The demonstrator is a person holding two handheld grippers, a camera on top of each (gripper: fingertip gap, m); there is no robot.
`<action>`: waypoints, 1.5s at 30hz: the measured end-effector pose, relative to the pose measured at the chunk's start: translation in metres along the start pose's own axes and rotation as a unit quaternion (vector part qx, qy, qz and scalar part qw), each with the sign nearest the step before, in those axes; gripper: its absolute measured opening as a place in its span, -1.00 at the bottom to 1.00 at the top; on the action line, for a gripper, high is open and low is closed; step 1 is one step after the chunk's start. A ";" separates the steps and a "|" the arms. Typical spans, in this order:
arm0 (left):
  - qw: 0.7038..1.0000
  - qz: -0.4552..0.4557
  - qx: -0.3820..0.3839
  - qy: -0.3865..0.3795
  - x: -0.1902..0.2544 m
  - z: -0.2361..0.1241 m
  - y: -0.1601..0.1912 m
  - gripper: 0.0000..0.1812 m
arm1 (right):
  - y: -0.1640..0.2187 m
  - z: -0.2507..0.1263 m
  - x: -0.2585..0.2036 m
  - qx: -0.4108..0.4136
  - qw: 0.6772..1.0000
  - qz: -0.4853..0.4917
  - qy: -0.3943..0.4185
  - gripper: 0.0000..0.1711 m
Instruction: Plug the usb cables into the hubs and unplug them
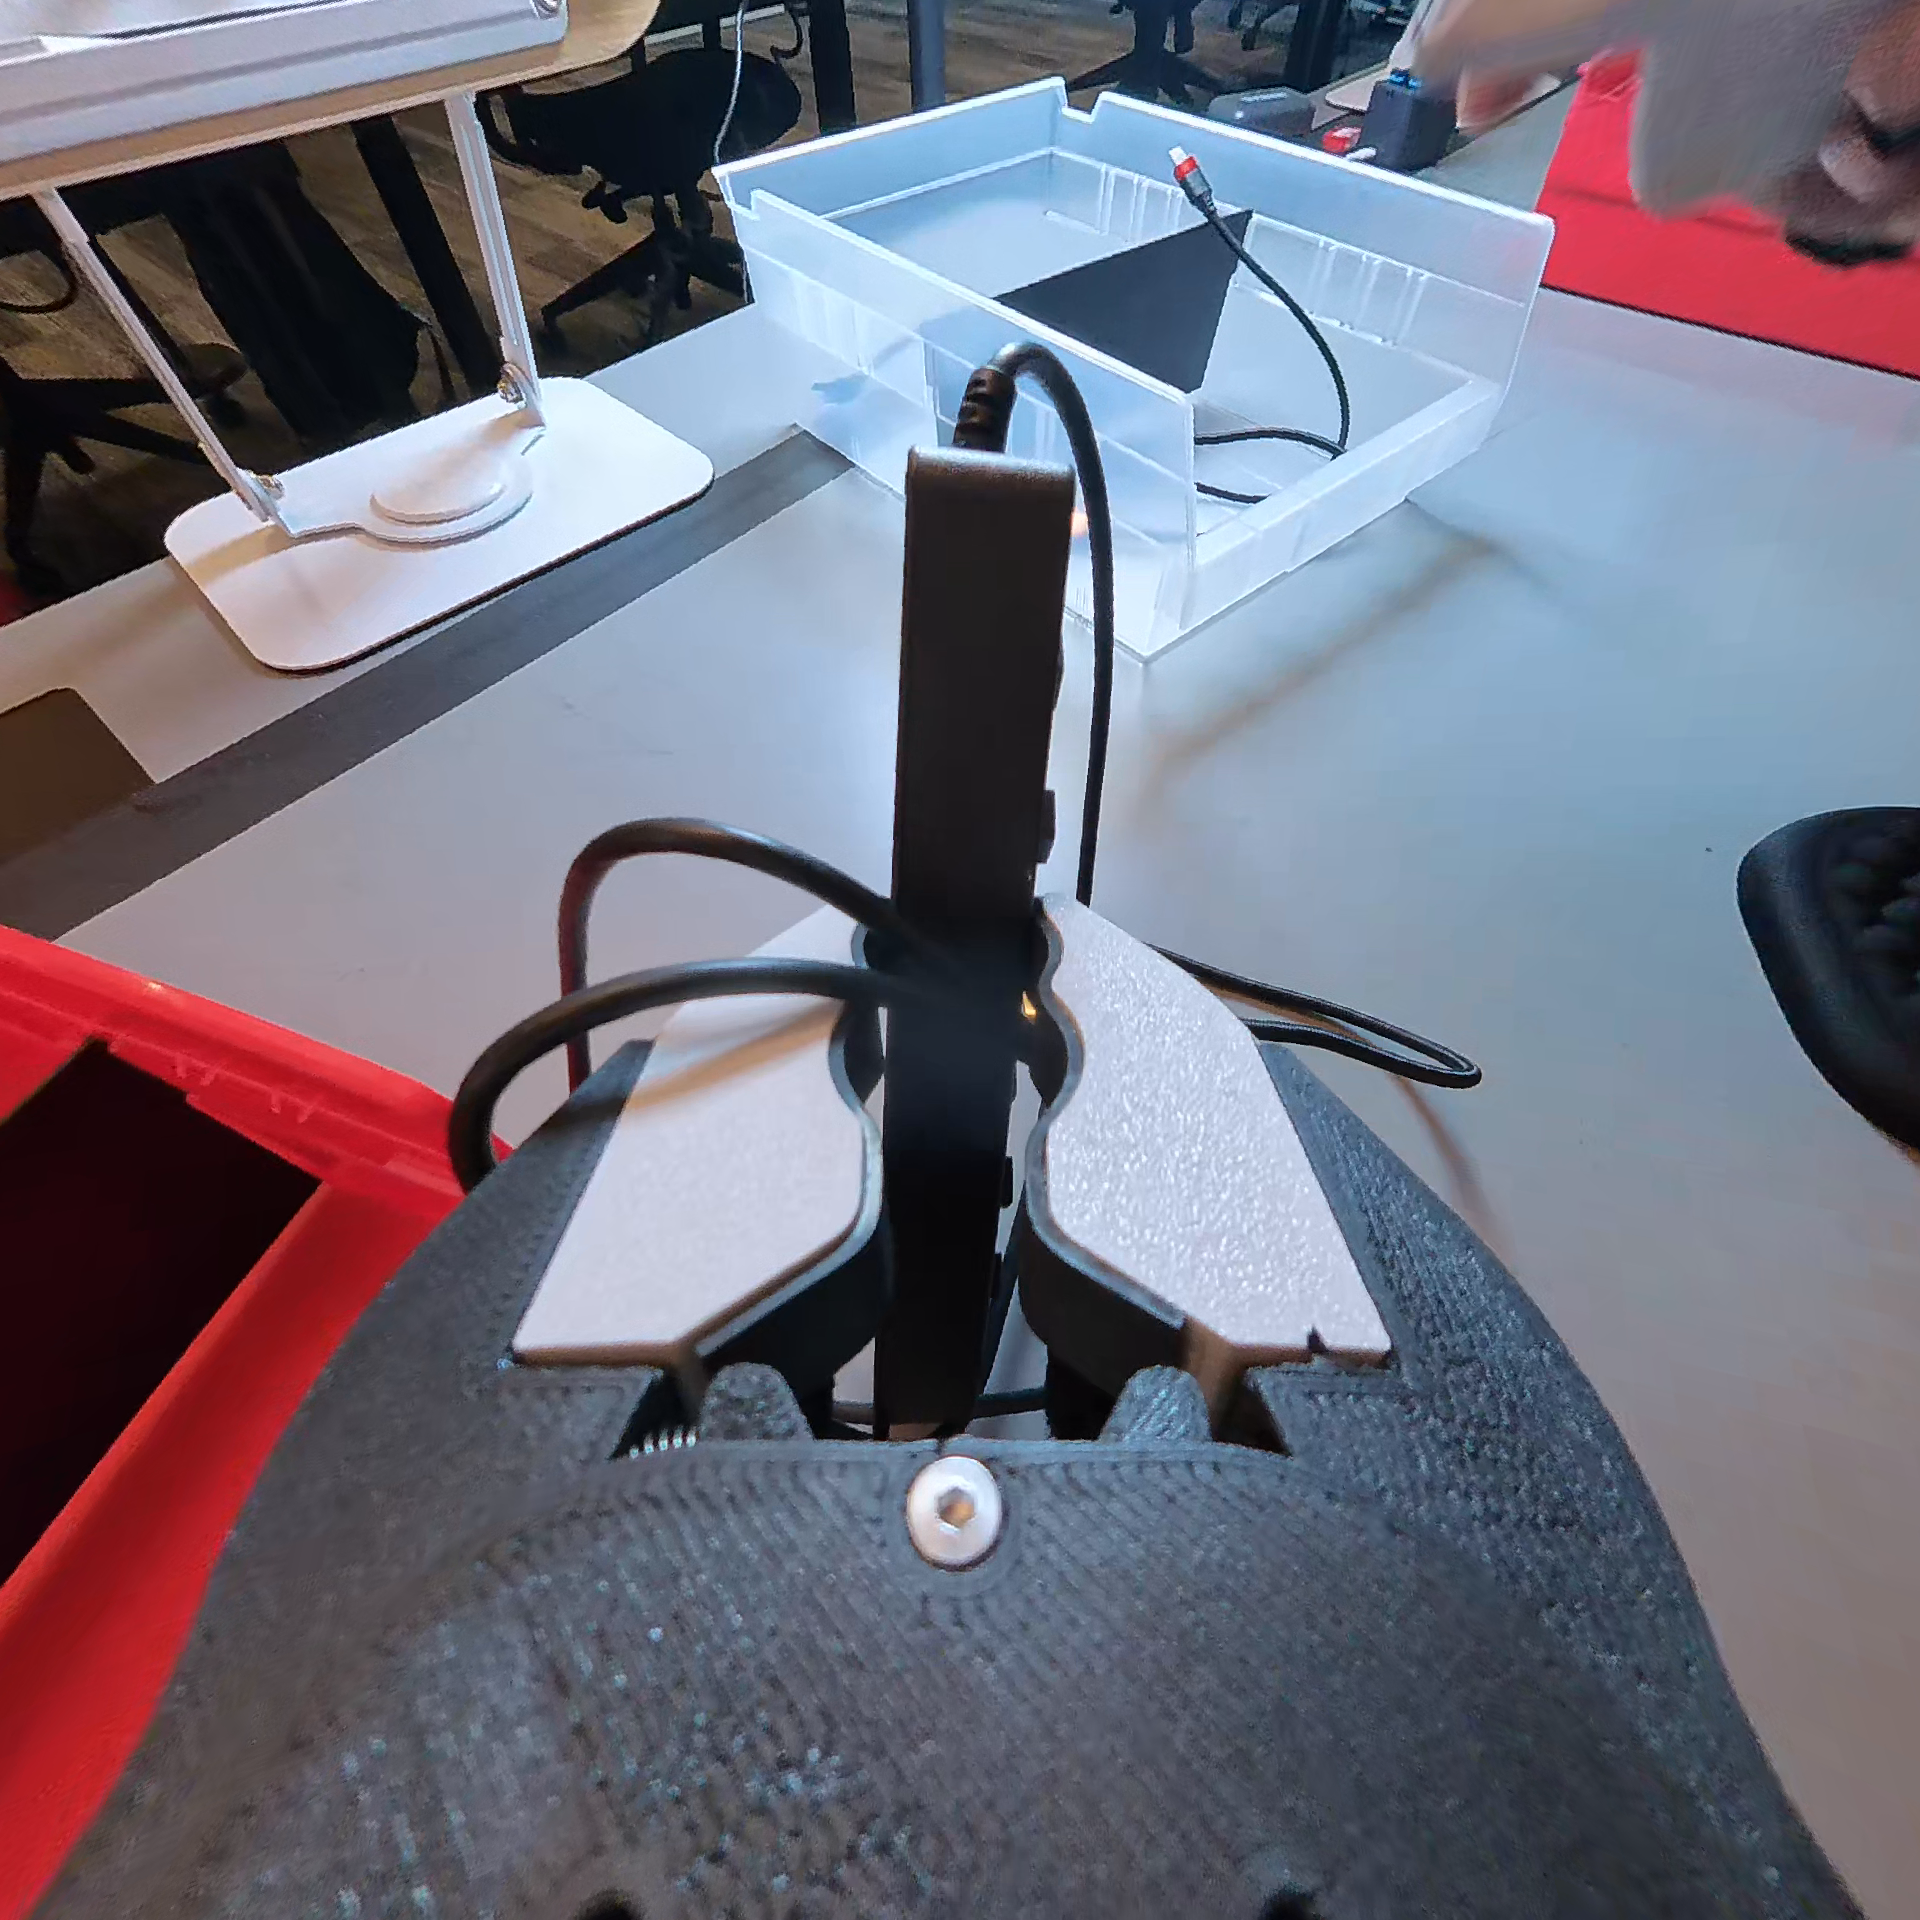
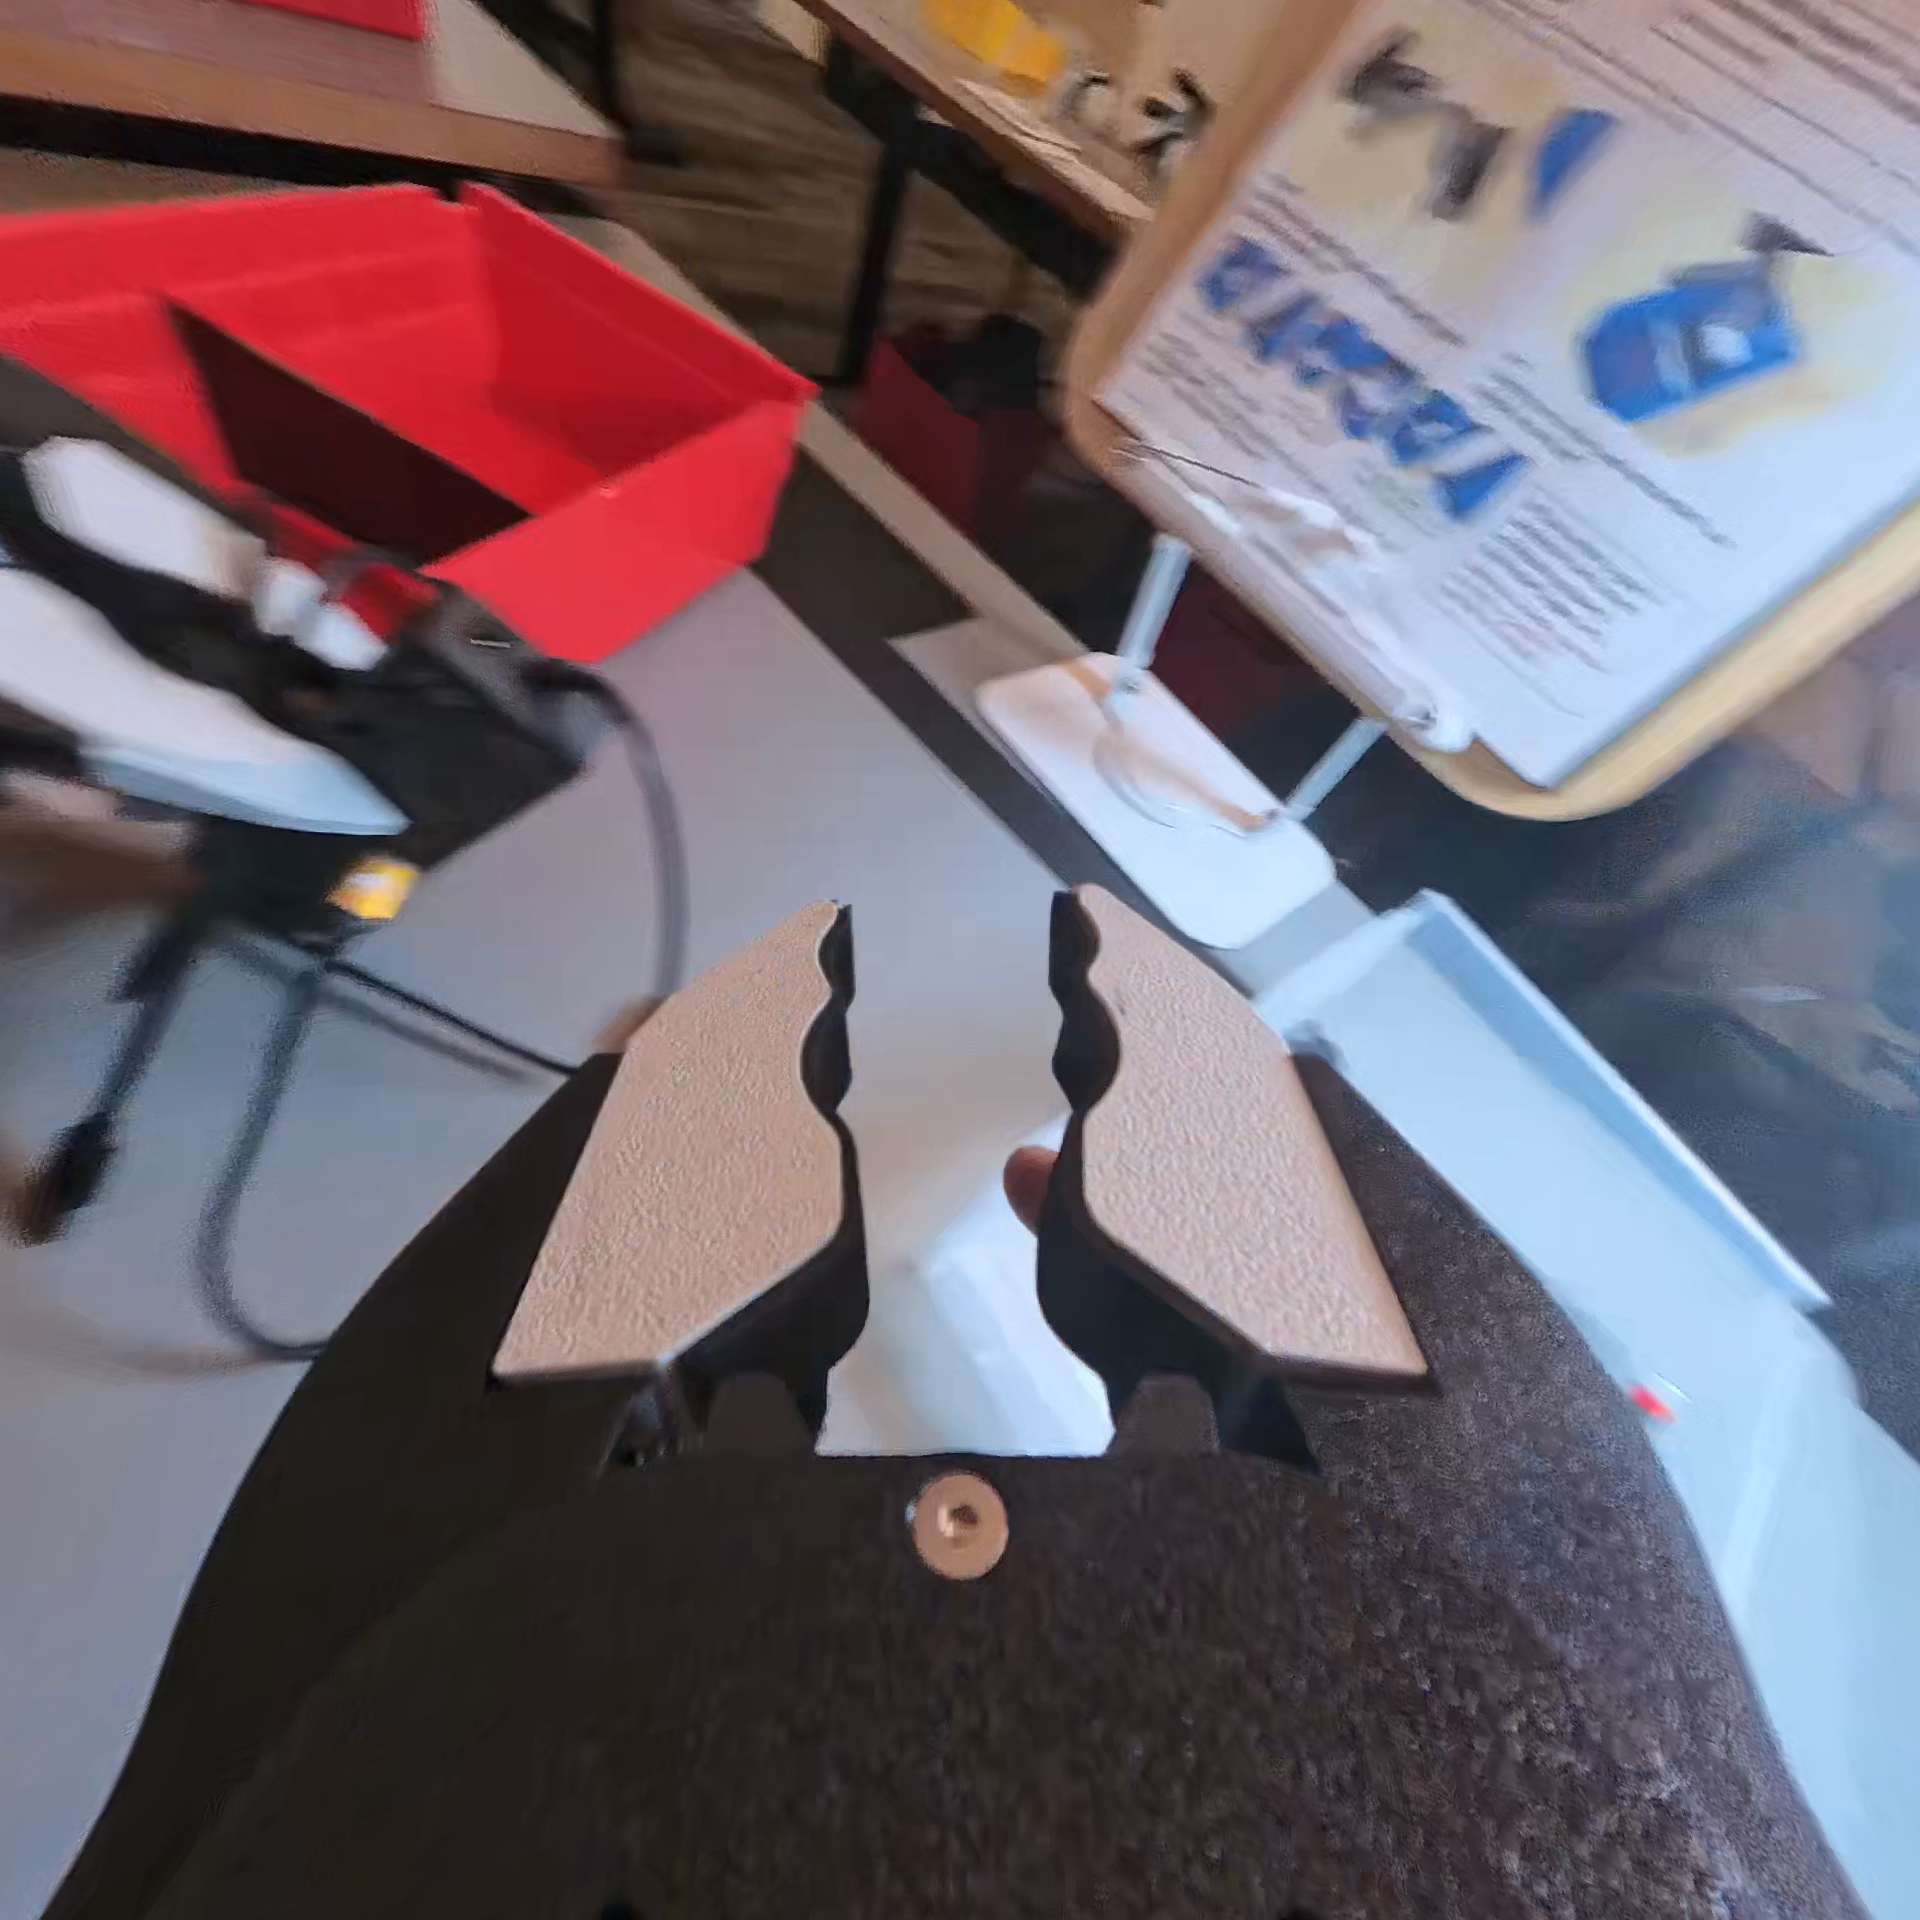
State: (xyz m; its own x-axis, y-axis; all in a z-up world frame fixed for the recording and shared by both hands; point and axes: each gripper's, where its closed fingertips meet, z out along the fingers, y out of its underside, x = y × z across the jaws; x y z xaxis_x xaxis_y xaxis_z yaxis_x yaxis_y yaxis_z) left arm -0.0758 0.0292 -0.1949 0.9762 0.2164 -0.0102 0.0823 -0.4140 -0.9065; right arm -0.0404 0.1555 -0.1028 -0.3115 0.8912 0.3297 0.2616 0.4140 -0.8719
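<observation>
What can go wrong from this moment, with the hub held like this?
1. Black cables loop around the left gripper, which is clamped on the USB hub; moving may snag them.
2. The right gripper is open, empty and blurred by motion; it could knock the clear bin beside it.

Ahead of the left gripper we see a grey table (image 1: 1455,831) with a white stand (image 1: 436,540) at its far edge. Beyond it stand dark office chairs (image 1: 665,135) on wood-look floor (image 1: 156,260), with wooden desks (image 2: 987,94) behind.
</observation>
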 end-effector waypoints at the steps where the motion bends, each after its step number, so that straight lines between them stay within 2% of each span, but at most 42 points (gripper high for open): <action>1: 1.000 -0.001 0.003 0.000 0.000 0.000 -0.001 -0.72 | -0.002 0.004 -0.025 -0.002 0.999 0.007 -0.040 -0.58; 3: 1.000 -0.005 0.007 -0.001 -0.001 -0.001 -0.002 -0.72 | 0.001 0.013 -0.072 -0.011 0.991 0.043 -0.123 -0.58; 5: 1.000 -0.011 0.017 -0.002 -0.002 -0.003 -0.004 -0.72 | 0.012 0.024 -0.104 -0.032 0.982 0.070 -0.171 -0.60; 9: 0.998 -0.031 0.049 -0.006 -0.008 -0.010 -0.012 -0.72 | 0.036 0.046 -0.129 -0.068 0.970 0.127 -0.196 -0.60; 13: 0.996 -0.047 0.075 -0.007 -0.012 -0.015 -0.020 -0.72 | 0.037 0.057 -0.146 -0.064 0.952 0.186 -0.233 -0.58; 15: 0.995 -0.056 0.080 0.000 -0.010 -0.015 -0.022 -0.72 | 0.037 0.064 -0.150 -0.060 0.953 0.183 -0.232 -0.65; 16: 0.995 -0.054 0.079 -0.003 -0.010 -0.015 -0.021 -0.72 | 0.035 0.065 -0.153 -0.053 0.952 0.182 -0.240 -0.74; 17: 0.996 -0.047 0.080 -0.009 -0.012 -0.015 -0.021 -0.72 | 0.031 0.066 -0.154 -0.043 0.951 0.182 -0.245 -0.94; 20: 0.994 -0.048 0.097 0.016 -0.009 -0.020 -0.026 -0.70 | 0.024 0.063 -0.150 -0.015 0.956 0.164 -0.241 -0.95; 22: 0.993 -0.048 0.094 0.060 -0.001 -0.023 -0.027 -0.51 | 0.016 0.057 -0.144 0.006 0.953 0.175 -0.247 -0.96; 24: 0.990 -0.039 0.093 0.095 0.006 -0.025 -0.025 -0.40 | 0.011 0.053 -0.139 0.021 0.950 0.183 -0.253 -0.96; 29: 0.993 -0.009 0.040 0.110 0.014 -0.022 -0.007 -0.33 | 0.005 0.048 -0.131 0.048 0.946 0.191 -0.256 -0.97; 33: 0.995 -0.013 0.019 0.093 0.014 -0.011 0.003 -0.41 | 0.001 0.046 -0.131 0.064 0.943 0.193 -0.262 -0.97; 37: 0.998 -0.019 0.036 0.052 0.002 -0.009 -0.002 -0.68 | 0.004 0.045 -0.136 0.050 0.938 0.200 -0.280 -0.96; 41: 1.000 -0.004 0.010 0.015 -0.008 -0.008 0.004 -0.71 | 0.013 0.055 -0.140 0.027 0.964 0.141 -0.225 -0.95; 45: 1.000 0.003 -0.003 0.001 -0.012 -0.008 0.007 -0.71 | 0.017 0.061 -0.141 0.006 0.973 0.133 -0.187 -0.95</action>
State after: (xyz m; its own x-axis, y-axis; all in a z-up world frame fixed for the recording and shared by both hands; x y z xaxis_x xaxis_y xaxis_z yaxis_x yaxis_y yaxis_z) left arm -0.0855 0.0164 -0.1974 0.9770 0.2129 -0.0145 0.0783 -0.4207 -0.9038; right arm -0.0478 0.0259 -0.1860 -0.5463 0.8354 -0.0605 0.3678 0.1744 -0.9134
